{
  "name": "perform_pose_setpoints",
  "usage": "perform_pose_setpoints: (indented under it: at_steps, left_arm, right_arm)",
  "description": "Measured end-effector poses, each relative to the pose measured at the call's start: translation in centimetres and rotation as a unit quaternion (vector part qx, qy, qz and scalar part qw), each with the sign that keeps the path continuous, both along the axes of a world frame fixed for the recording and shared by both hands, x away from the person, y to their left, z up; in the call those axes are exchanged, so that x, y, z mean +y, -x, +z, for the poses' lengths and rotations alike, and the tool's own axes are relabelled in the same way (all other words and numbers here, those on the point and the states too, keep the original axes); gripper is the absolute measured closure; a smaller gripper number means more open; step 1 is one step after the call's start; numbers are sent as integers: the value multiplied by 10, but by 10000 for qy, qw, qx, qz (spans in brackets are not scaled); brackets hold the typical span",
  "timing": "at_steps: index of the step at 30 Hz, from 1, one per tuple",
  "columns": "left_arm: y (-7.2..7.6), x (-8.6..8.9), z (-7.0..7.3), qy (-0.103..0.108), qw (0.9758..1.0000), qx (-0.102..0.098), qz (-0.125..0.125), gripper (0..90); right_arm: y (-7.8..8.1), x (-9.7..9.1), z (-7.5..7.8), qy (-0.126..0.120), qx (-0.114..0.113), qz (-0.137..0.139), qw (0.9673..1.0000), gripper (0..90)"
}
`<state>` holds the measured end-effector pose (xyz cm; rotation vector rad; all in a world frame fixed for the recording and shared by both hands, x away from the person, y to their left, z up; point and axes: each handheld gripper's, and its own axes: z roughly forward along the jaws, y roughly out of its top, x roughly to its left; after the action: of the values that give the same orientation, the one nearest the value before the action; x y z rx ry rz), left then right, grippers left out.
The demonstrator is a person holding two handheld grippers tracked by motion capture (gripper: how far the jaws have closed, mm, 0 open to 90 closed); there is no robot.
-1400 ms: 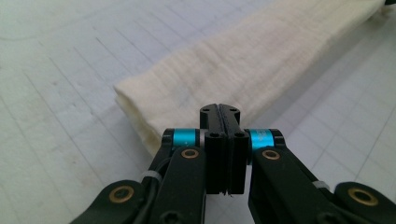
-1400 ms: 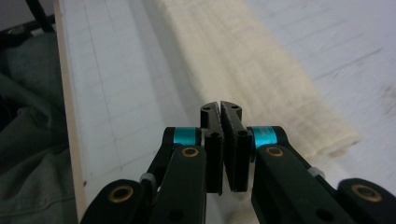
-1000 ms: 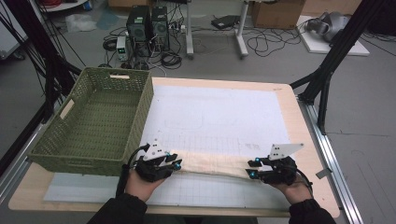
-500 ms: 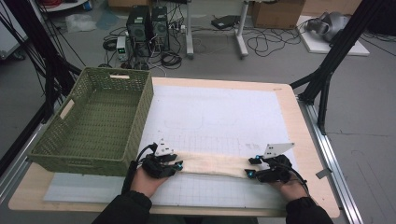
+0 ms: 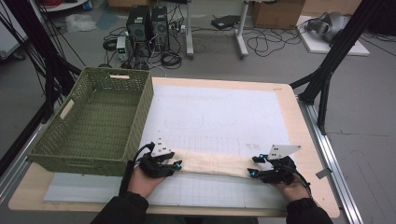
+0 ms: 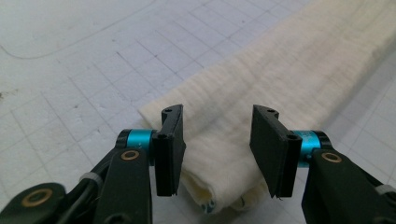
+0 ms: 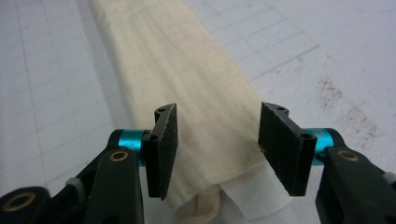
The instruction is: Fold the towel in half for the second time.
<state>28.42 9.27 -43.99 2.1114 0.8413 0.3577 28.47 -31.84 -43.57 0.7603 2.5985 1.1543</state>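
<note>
- Two tools down on the surface, one at each end of a folded cream cloth strip.
- Left tool at strip's left end, near front right corner of green woven basket; jaws apart, straddling the cloth end, pads clear of fabric on both sides in left gripper view.
- Right tool at strip's right end; jaws likewise apart, cloth lying between them, not pinched, per right gripper view.
- Strip lies flat on white gridded mat, running left to right along the near part of the surface, slightly lower at the right end.
- Layered fold visible at left end; small blue marking at the bottom edge, too small to read.
- White layer poking out under cream layers at right end.
- Basket sits on left side of surface, overhanging mat's left edge, apart from strip.
- Brownish smudges on mat right of strip in right gripper view.
- Hands in dark sleeves enter from bottom edge.
</note>
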Motion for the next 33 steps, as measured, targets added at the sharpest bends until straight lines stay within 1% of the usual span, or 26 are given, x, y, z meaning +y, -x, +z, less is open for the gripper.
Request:
perform_pose_setpoints:
  at_steps: [1,2,5,7,10,12,13,14,16,18,19,21,23,31,33]
  left_arm:
    - [0,-1,-2,-42,10000,23,-34,545]
    - [0,-1,-3,-59,10000,-2,-65,543]
    - [-1,-1,-3,-60,9999,-3,-96,539]
    - [0,0,-3,-20,9999,-11,-123,526]
    - [1,2,-3,12,9998,-83,-170,525]
    - [1,2,-2,87,9998,-98,-174,520]
    - [1,3,-1,93,9997,-123,-197,514]
    - [1,3,0,149,9996,-143,-209,511]
    - [3,4,2,230,9993,-169,-256,490]
    - [5,4,4,270,9989,-204,-311,484]
    - [6,4,5,295,9988,-210,-326,479]
    - [7,4,5,300,9987,-222,-338,466]
    - [7,5,5,309,9987,-217,-344,458]
    - [7,6,6,378,9984,-223,-349,446]
    - [7,6,6,387,9984,-222,-352,446]
  right_arm:
    - [-1,2,-2,82,20,29,10000,470]
    - [0,3,-4,125,8,34,9999,470]
    - [0,3,-5,137,-27,-2,9999,470]
    - [1,3,-6,87,-21,-33,10000,467]
    - [3,3,-5,82,-84,-55,9999,450]
    - [3,3,-3,-12,-117,-77,9999,436]
    - [4,2,-2,-68,-114,-95,9999,426]
    - [4,2,-2,-116,-121,-95,9998,411]
    - [4,1,-2,-139,-102,-63,9998,402]
    - [5,1,-1,-140,-160,-50,9998,394]
    - [5,1,0,-179,-163,-67,9997,388]
    - [4,-1,2,-256,-198,-95,9994,380]
    - [3,-2,2,-318,-166,-133,9993,362]
    - [3,-2,4,-355,-217,-214,9989,356]
    - [3,-3,4,-331,-187,-247,9990,357]
